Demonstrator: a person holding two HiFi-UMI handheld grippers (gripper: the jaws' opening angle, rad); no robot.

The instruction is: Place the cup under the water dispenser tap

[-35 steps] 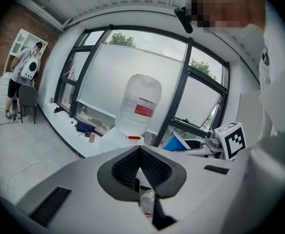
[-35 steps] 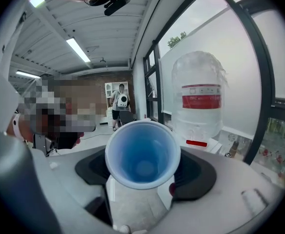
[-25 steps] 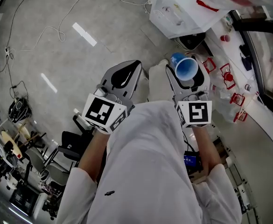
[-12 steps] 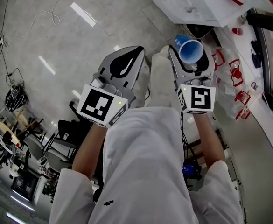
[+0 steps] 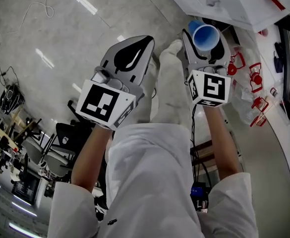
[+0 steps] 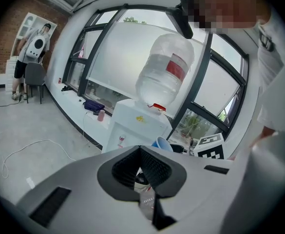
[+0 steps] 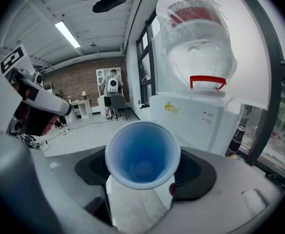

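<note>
cup [image 7: 142, 155]: blue inside, white rim | right gripper [image 5: 204, 37]: clamped on cup | left gripper [image 5: 144, 42]: jaws together

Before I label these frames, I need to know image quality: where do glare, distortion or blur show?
Head view: sharp, ceiling lights glare in streaks on the floor. Left gripper view: strong fisheye bends the window frames, bright backlight behind the water bottle, a mosaic patch on top. Right gripper view: dark rounded corners, the cup crisp.
</note>
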